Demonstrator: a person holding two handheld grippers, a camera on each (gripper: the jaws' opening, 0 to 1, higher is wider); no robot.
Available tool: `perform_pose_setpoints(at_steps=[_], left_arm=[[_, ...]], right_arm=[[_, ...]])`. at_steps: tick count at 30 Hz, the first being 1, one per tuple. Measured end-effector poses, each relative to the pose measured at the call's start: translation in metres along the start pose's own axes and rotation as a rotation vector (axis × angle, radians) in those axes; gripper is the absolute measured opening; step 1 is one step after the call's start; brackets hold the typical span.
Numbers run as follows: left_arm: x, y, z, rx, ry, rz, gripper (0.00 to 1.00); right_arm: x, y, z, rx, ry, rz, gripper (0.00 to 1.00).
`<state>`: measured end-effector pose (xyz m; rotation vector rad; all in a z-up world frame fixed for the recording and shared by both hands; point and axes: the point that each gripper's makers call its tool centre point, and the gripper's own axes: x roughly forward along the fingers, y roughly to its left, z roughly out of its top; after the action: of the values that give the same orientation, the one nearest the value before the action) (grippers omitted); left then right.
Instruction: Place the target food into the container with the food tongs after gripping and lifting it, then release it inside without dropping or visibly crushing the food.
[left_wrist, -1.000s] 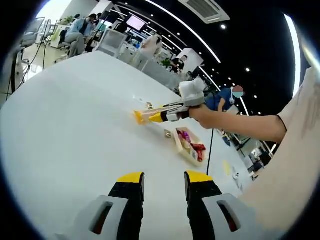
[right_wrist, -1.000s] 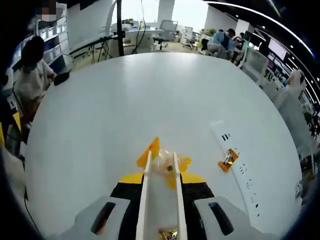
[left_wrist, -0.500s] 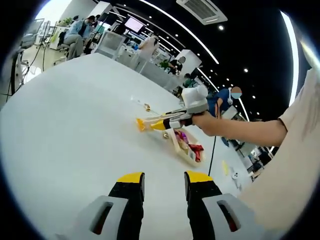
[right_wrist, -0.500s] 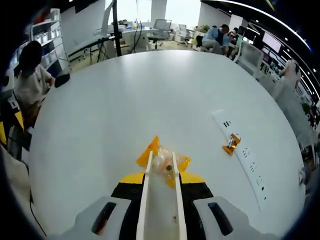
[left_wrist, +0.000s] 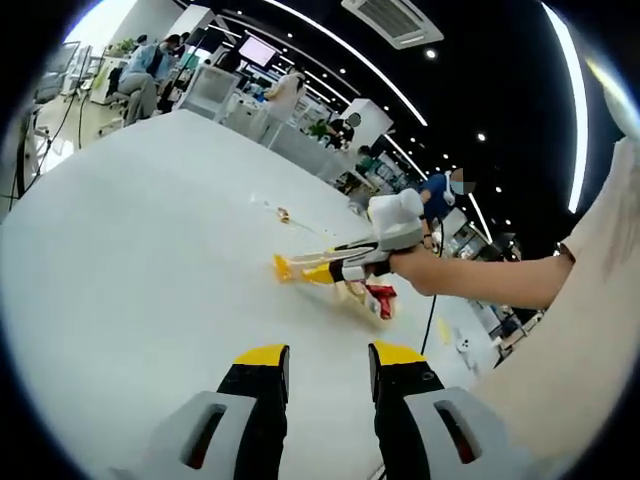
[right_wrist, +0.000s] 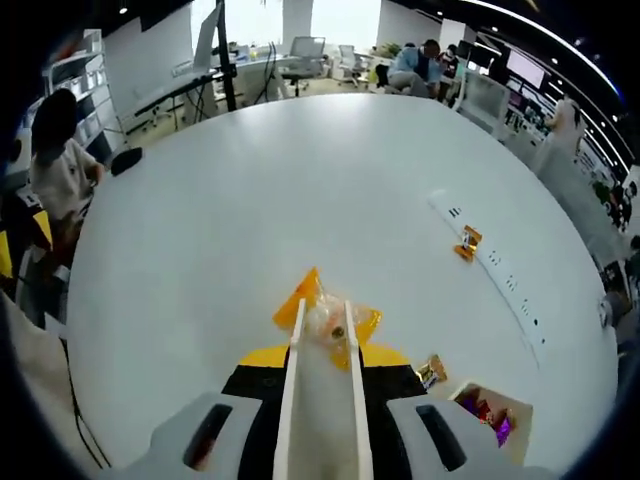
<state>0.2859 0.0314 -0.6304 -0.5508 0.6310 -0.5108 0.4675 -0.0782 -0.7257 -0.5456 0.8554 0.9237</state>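
No readable text, label, brand, number or sign anywhere in either view. Candy wrapper (right_wrist: 336, 326) at the tong tips, low centre of the right gripper view: print too small and blurred to read. Small dark marks along the white strip (right_wrist: 492, 273) on the bench (right_wrist: 250, 200), right side of that view: not legible as characters. Wall screen (left_wrist: 252, 51) in the upper left of the left gripper view: lit, contents too small to make out.
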Motion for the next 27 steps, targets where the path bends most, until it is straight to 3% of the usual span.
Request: perform_pose_setpoints(at_steps=[13, 27], left_arm=[[-0.016, 0.004, -0.003, 0.038, 0.028, -0.037, 0.31], [-0.018, -0.002, -0.001, 0.054, 0.026, -0.063, 0.31]], right_arm=[[-0.01, 0.024, -0.017, 0.134, -0.009, -0.073, 0.24], [-0.013, 0.036, -0.027, 0.26, -0.017, -0.157, 0.24]])
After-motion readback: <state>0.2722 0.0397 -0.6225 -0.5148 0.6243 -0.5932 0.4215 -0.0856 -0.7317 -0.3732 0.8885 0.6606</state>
